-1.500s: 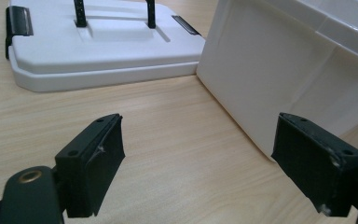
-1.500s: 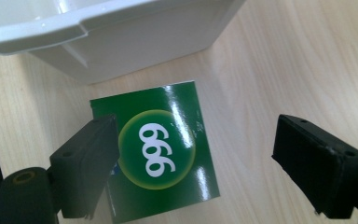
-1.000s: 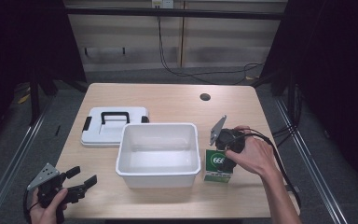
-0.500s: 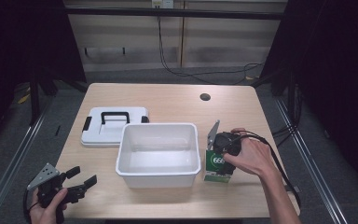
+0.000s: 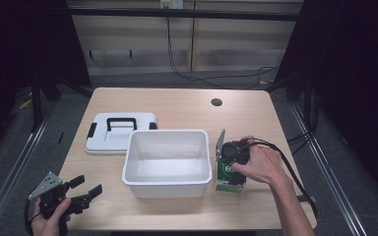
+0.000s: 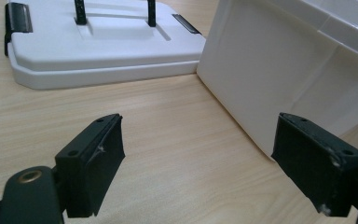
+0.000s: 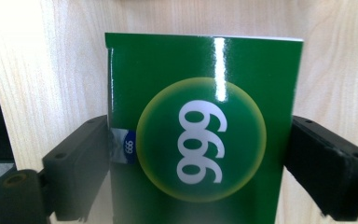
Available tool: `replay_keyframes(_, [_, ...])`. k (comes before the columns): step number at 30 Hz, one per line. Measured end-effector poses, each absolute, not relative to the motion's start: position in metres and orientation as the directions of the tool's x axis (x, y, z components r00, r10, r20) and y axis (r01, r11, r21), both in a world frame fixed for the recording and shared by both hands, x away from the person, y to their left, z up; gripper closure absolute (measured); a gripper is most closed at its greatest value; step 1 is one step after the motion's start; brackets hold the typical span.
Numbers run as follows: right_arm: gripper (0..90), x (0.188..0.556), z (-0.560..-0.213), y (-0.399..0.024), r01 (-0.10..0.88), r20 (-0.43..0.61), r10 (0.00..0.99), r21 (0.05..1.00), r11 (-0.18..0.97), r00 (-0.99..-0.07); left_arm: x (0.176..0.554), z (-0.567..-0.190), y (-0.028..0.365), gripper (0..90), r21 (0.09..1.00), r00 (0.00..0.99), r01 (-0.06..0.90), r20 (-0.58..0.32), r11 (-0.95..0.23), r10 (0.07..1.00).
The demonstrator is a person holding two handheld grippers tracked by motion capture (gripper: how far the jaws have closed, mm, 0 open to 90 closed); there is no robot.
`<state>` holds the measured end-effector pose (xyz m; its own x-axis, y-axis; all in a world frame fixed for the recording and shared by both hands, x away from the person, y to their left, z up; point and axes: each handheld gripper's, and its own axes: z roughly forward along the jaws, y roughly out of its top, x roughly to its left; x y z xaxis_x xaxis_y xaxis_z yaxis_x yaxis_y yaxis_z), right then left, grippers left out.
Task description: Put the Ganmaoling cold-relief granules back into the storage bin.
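Green box [image 7: 200, 140] being straddled by the right gripper [image 7: 200, 168] near the worktop's right edge.

Worktop [image 5: 177, 103] space at the middle is being taken up by a white bin [image 5: 167, 162], with its white lid [image 5: 120, 132] being kept flat just behind, toward the left edge. The green box, marked 999, is being stood just beside the bin's right wall; the right gripper's jaws are being set against its two sides. The left gripper [image 5: 86, 191] is being held spread wide and empty at the front left corner.
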<state>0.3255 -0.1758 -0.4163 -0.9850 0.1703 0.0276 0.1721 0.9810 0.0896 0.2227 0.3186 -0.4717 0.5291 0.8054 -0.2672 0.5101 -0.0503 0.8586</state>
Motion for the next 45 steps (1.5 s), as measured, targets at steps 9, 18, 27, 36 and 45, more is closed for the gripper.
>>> replay_keyframes(9, [12.2, 0.327, -0.422, -0.172, 0.158, 0.037, 0.155, 0.069, 0.985, -0.987, 0.223, -0.472, 0.318, 16.1, 0.859, 0.53, 0.51, -0.266, -0.052, 0.805])
replay_keyframes(18, [14.3, 0.329, -0.427, -0.17, 0.172, 0.044, 0.169, 0.049, 0.984, -0.985, 0.223, -0.471, 0.319, 16.1, 0.86, 0.531, 0.507, -0.264, -0.053, 0.805])
replay_keyframes(27, [16.2, 0.328, -0.425, -0.17, 0.173, 0.041, 0.17, 0.056, 0.983, -0.985, 0.223, -0.471, 0.319, 16.1, 0.86, 0.533, 0.508, -0.265, -0.053, 0.804])
replay_keyframes(36, [16.4, 0.327, -0.424, -0.171, 0.187, 0.058, 0.184, 0.046, 0.981, -0.981, 0.223, -0.471, 0.319, 16.1, 0.859, 0.532, 0.509, -0.268, -0.051, 0.804])
replay_keyframes(45, [16.5, 0.326, -0.416, -0.173, 0.196, 0.045, 0.193, 0.058, 0.979, -0.98, 0.222, -0.47, 0.318, 16.1, 0.864, 0.528, 0.501, -0.261, -0.048, 0.808])
